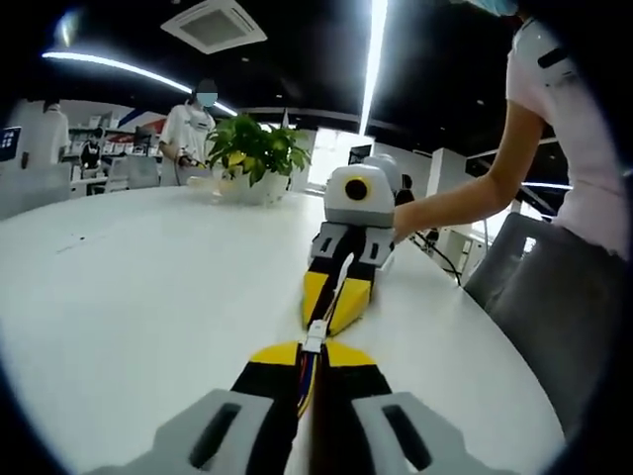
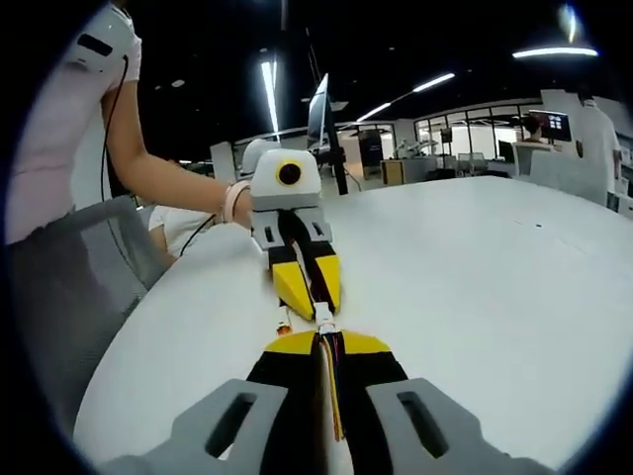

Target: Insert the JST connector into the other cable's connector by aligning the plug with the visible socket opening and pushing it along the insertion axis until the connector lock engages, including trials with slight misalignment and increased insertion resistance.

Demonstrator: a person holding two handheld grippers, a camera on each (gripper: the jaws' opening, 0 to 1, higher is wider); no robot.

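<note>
Your left tool (image 1: 313,358) clamped on multicoloured cable (image 1: 307,371); white connector (image 1: 315,338) sits at its tips. Your right tool (image 2: 325,341) pinches second cable (image 2: 332,381), its plug (image 2: 323,319) meeting other tool nose to nose just above white worktop (image 1: 119,297). Beyond: potted plant (image 1: 252,148), standing person (image 1: 193,129).

This is looking like a big open office. Long strip lights (image 1: 374,59) are glowing on a dark ceiling, and a square air vent (image 1: 214,24) is sitting up there too. A large round white table (image 1: 138,287) is taking up the front, with a green potted plant (image 1: 255,150) standing on it. Far behind, desks (image 2: 420,168) with a computer screen (image 2: 554,124) are filling the room. 1 person (image 1: 191,129) is standing by the plant, and another person (image 2: 69,129) is standing at the table beside a gray chair (image 1: 514,259).
</note>
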